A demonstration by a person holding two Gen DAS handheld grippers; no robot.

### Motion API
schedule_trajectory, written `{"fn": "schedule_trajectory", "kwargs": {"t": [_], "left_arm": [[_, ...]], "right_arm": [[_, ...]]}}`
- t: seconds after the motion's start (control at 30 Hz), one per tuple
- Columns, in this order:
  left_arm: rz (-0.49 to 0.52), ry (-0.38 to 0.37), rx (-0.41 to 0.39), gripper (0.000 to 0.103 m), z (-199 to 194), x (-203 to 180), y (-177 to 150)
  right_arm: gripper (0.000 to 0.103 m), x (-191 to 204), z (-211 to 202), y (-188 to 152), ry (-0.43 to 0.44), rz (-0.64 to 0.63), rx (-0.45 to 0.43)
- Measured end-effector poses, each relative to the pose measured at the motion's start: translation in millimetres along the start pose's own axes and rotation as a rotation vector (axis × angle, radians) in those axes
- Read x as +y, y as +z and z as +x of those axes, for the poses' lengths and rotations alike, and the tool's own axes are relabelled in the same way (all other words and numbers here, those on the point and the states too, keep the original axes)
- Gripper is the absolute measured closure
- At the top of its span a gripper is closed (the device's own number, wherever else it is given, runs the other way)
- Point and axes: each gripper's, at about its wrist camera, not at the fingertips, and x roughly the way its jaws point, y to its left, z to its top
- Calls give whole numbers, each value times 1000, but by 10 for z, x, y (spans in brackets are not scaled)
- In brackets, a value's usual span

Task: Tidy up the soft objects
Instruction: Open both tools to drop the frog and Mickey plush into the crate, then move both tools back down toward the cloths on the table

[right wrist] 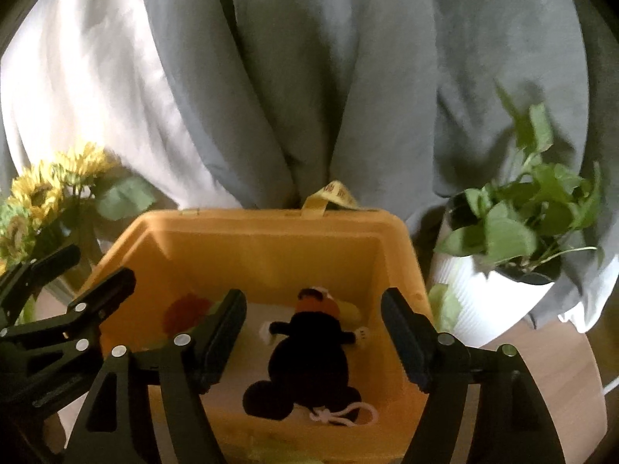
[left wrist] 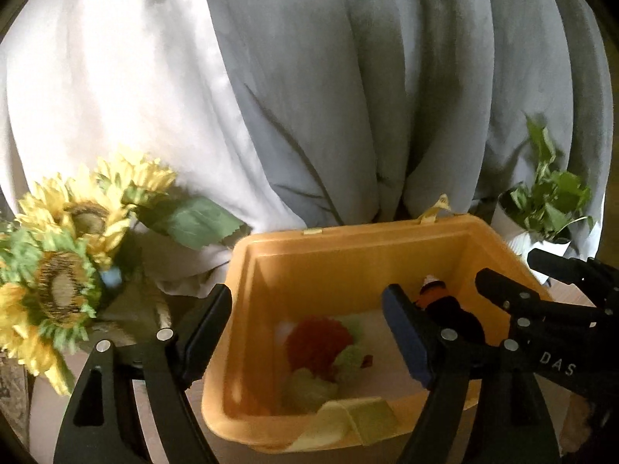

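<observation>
An orange plastic bin (left wrist: 348, 247) (right wrist: 271, 232) stands in front of the curtains. Inside it lie a red and green plush toy (left wrist: 321, 352) (right wrist: 185, 311) on the left and a black mouse plush (right wrist: 309, 359) (left wrist: 452, 313) with a white loop cord on the right. A yellow-green cloth strap (left wrist: 348, 421) hangs over the bin's near rim. My left gripper (left wrist: 305, 336) is open and empty above the bin's left part. My right gripper (right wrist: 313, 336) is open and empty above the black plush. Each gripper shows at the edge of the other's view.
Artificial sunflowers (left wrist: 65, 239) (right wrist: 38, 201) stand left of the bin. A potted green plant in a white ribbed pot (right wrist: 503, 278) (left wrist: 541, 212) stands right of it. Grey and white curtains (left wrist: 309, 77) hang behind. The surface is wood (right wrist: 541, 367).
</observation>
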Motion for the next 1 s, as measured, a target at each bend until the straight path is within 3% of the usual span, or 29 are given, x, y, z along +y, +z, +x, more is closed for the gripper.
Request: {"fn": "schedule_trajectory", "kwargs": {"t": [0.33, 1.0], "left_arm": [[-7, 2, -56, 23, -558, -47, -14], [-7, 8, -63, 23, -1462, -65, -413]], "right_arm": [[30, -7, -511, -8, 11, 11, -58], [30, 31, -1400, -392, 1, 13, -102]]}}
